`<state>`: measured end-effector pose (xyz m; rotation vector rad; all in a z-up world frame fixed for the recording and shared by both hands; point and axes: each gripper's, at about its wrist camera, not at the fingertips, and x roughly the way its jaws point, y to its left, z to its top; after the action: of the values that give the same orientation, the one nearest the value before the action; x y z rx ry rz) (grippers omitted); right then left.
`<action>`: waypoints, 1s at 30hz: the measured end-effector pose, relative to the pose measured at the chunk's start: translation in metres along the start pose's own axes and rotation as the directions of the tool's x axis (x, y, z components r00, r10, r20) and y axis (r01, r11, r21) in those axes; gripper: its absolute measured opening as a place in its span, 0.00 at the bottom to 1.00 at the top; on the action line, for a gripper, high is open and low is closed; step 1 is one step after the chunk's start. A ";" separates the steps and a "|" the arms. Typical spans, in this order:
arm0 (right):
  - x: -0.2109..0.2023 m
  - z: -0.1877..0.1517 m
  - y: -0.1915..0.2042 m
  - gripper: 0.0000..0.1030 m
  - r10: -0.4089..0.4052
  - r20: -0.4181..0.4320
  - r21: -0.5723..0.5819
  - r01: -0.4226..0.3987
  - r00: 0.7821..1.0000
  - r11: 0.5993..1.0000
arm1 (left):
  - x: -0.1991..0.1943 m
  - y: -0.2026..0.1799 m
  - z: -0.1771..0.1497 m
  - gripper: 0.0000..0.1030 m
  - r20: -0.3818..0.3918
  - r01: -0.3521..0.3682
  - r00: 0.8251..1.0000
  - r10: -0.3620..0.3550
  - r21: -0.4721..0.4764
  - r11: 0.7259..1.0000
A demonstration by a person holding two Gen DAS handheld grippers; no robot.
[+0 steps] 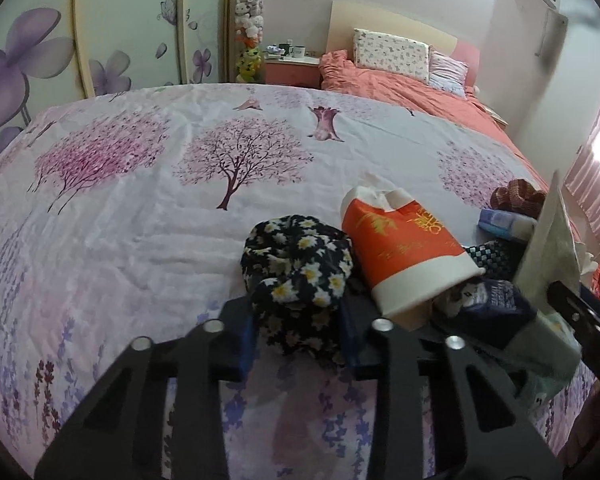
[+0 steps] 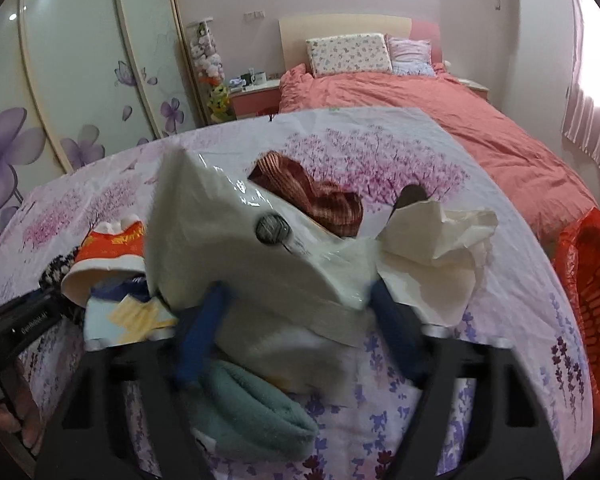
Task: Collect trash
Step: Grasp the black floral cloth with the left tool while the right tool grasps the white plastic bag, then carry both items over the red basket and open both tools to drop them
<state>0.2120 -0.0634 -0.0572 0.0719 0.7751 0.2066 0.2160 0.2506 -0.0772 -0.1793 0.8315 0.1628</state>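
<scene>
My left gripper [image 1: 298, 332] is shut on a black cloth bundle with a daisy print [image 1: 300, 264], which lies on the flowered bedsheet [image 1: 140, 220]. Next to it on the right an orange and white paper cup [image 1: 404, 252] lies on its side with tissue stuffed in it. My right gripper [image 2: 296, 316] is shut on a white plastic wrapper [image 2: 228, 240] that stands up on edge; the wrapper [image 1: 552, 248] also shows in the left wrist view. A crumpled tissue [image 2: 436, 252] lies just right of the wrapper.
Around the wrapper lie a brown striped cloth [image 2: 320, 196], a teal cloth [image 2: 256, 412], a dark blue packet [image 1: 488, 300] and a small blue pack [image 1: 504, 222]. An orange mesh basket [image 2: 588, 300] stands off the sheet's right edge. A coral bed [image 2: 420, 112] and a wardrobe [image 1: 120, 32] lie beyond.
</scene>
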 end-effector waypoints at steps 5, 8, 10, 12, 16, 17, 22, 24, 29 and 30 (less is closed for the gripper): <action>0.001 -0.005 -0.005 0.36 0.007 -0.015 0.026 -0.007 1.000 1.000 | -0.004 0.001 0.001 0.20 0.018 -0.008 1.000 0.007 0.015 1.000; 0.000 -0.005 -0.008 0.29 0.027 -0.015 0.045 -0.026 1.000 0.999 | -0.005 0.003 0.001 0.17 0.018 -0.008 1.000 0.008 0.008 1.000; -0.002 -0.005 -0.011 0.23 0.043 -0.015 0.061 -0.042 0.999 0.997 | -0.006 0.005 0.002 0.16 0.020 -0.009 1.000 0.009 0.003 1.000; -0.006 -0.003 -0.013 0.20 0.054 -0.004 0.075 -0.053 0.999 0.996 | -0.009 0.007 0.002 0.15 0.025 -0.008 1.000 0.008 0.001 1.000; -0.018 0.001 -0.012 0.15 0.073 0.028 0.085 -0.075 0.997 0.994 | -0.019 0.010 0.004 0.15 0.052 -0.003 0.999 0.003 0.000 1.000; -0.021 0.002 -0.012 0.15 0.078 0.039 0.085 -0.081 0.996 0.993 | -0.020 0.012 0.006 0.15 0.057 -0.003 0.998 0.003 0.000 1.000; -0.038 0.009 -0.013 0.13 0.092 0.087 0.095 -0.100 0.992 0.990 | -0.038 0.012 0.010 0.14 0.099 0.002 0.995 -0.003 0.001 1.000; -0.044 0.012 -0.015 0.13 0.093 0.104 0.101 -0.103 0.990 0.990 | -0.046 0.011 0.012 0.14 0.115 0.006 0.993 -0.006 0.005 1.000; -0.061 0.019 -0.022 0.13 0.090 0.147 0.110 -0.107 0.985 0.988 | -0.068 0.003 0.017 0.14 0.155 0.024 0.988 -0.026 0.016 1.000; -0.065 0.020 -0.024 0.13 0.088 0.156 0.112 -0.106 0.984 0.988 | -0.072 0.001 0.018 0.14 0.161 0.029 0.986 -0.031 0.019 0.999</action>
<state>0.1845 -0.1001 -0.0023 0.2367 0.6335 0.2448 0.1808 0.2502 -0.0114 -0.1604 0.6684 0.1398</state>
